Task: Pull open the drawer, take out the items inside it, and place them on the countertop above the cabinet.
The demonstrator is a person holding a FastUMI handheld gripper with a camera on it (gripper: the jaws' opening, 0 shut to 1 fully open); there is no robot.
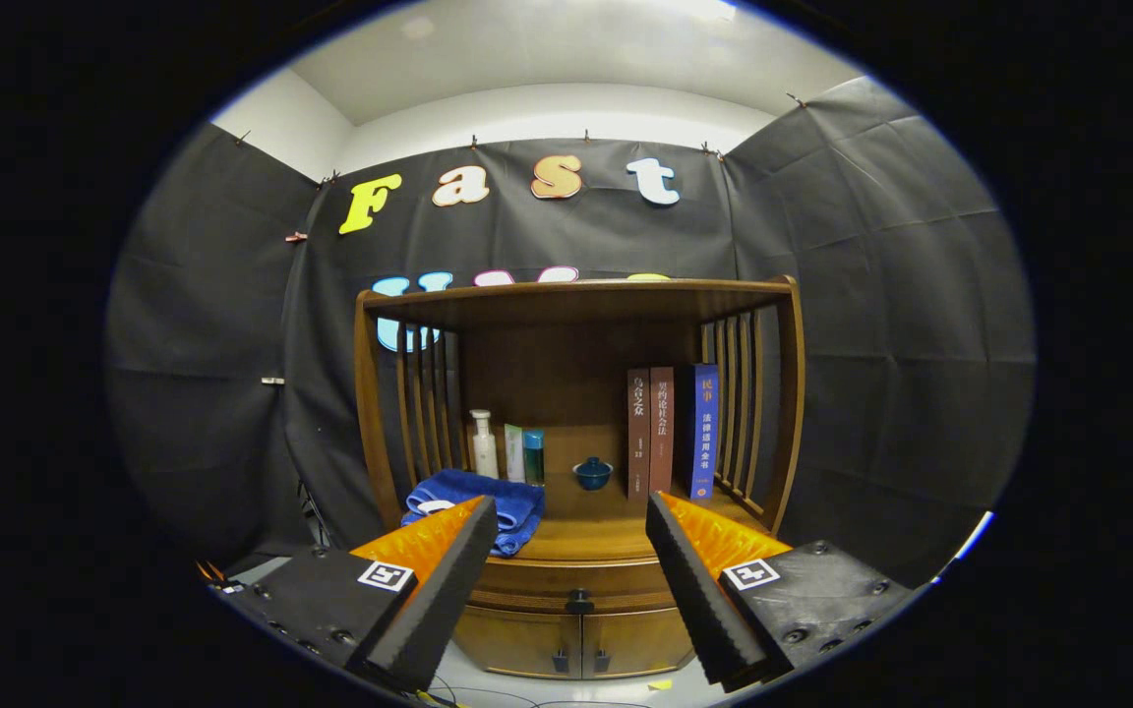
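A brown wooden cabinet [576,413] stands ahead of me, beyond the fingers. Its drawer [527,597] is closed, with a small dark knob [579,598] in the middle, seen between the fingers. Above the drawer runs the countertop [594,536], under a slatted shelf frame. My gripper [571,516] is open, held well back from the cabinet, with nothing between its black foam pads [448,580]. What is inside the drawer is hidden.
On the countertop lie a folded blue towel [473,503] at the left, a white bottle [484,444], two small boxes [524,454], a blue lidded cup [592,473] and three upright books [673,431] at the right. Two lower cabinet doors [581,644] sit under the drawer.
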